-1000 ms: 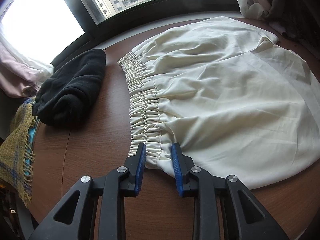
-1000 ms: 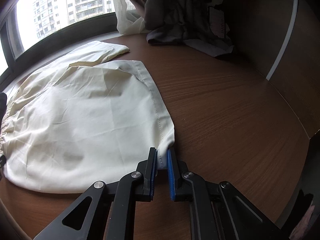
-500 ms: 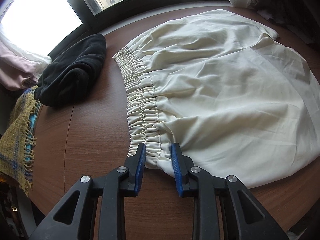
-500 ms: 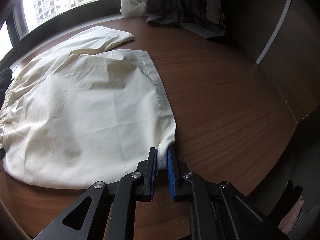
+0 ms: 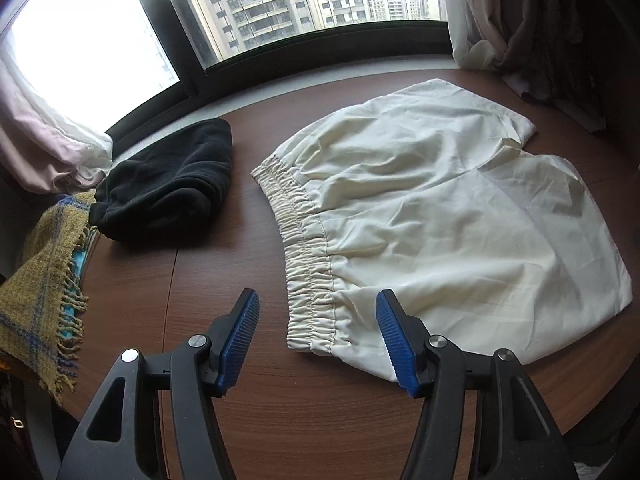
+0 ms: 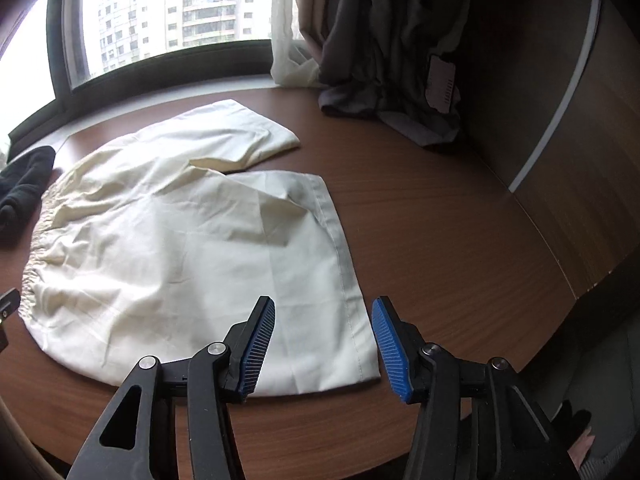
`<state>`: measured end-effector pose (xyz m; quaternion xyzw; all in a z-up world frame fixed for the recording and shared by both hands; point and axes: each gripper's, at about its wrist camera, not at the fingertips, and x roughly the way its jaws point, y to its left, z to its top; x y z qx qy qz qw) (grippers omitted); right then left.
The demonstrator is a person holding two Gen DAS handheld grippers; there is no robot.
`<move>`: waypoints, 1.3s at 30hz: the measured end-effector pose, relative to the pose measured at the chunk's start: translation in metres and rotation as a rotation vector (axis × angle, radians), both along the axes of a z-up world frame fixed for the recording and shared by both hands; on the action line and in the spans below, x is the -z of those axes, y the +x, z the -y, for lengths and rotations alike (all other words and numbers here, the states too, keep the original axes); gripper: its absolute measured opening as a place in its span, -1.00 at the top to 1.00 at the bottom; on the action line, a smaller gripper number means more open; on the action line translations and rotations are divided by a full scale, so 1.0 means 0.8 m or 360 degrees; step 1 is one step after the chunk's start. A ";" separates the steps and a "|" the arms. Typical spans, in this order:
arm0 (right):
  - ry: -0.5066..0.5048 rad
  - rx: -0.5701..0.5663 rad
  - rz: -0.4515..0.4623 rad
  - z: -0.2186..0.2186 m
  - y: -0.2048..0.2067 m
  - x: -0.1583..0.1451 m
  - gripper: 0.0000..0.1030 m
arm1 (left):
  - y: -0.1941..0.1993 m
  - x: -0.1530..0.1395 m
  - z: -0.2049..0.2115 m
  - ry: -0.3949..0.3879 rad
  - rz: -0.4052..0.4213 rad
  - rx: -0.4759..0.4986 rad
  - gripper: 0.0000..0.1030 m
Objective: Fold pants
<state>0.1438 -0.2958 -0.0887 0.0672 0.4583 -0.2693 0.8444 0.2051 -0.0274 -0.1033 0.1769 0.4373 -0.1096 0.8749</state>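
Cream pants [image 5: 432, 216] lie flat on the brown wooden table [image 5: 224, 280], elastic waistband [image 5: 304, 264] to the left, legs to the right. They also show in the right wrist view [image 6: 192, 248], with one leg hem [image 6: 344, 272] near me. My left gripper [image 5: 318, 336] is open, raised over the near waistband corner, holding nothing. My right gripper [image 6: 322, 340] is open above the near hem corner, empty.
A black folded garment [image 5: 168, 184] lies left of the pants. A yellow fringed scarf [image 5: 36, 280] hangs at the table's left edge. Curtains [image 6: 384, 40] and grey cloth sit at the back right by a dark wall panel [image 6: 580, 160]. The window runs behind.
Both grippers have opened and let go of the pants' near corners, then lifted up and back. The pants now rest flat on the table.
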 end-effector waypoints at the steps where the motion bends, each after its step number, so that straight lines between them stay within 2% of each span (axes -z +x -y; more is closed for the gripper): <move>1: 0.0000 -0.0030 0.0025 -0.002 0.007 -0.006 -0.06 | 0.003 -0.008 -0.001 -0.0011 0.0025 -0.0004 -0.16; 5: -0.0042 -0.0175 0.0110 -0.009 0.039 -0.032 -0.06 | 0.015 -0.036 -0.006 -0.0061 0.0117 -0.0023 -0.16; 11: 0.0024 -0.0286 0.0240 0.006 0.098 -0.059 -0.06 | 0.049 -0.063 -0.007 -0.0088 0.0244 -0.0053 -0.16; 15: 0.0033 -0.0378 0.0229 0.015 0.148 -0.065 -0.06 | 0.080 -0.069 0.000 -0.0099 0.0272 -0.0065 -0.16; 21: 0.0099 -0.0546 0.0178 0.023 0.233 -0.068 -0.06 | 0.136 -0.070 0.013 -0.0163 0.0195 -0.0069 -0.16; 25: 0.0183 -0.0627 0.0088 0.035 0.289 -0.063 -0.06 | 0.174 -0.072 0.023 -0.0137 0.0181 -0.0061 -0.16; 33: 0.0125 -0.0784 -0.0132 0.054 0.394 -0.052 -0.06 | 0.250 -0.060 0.060 -0.0042 0.0091 0.0034 -0.16; 39: 0.0112 -0.0853 -0.0218 0.072 0.458 -0.033 -0.06 | 0.299 -0.034 0.090 -0.0100 -0.0083 0.0105 -0.16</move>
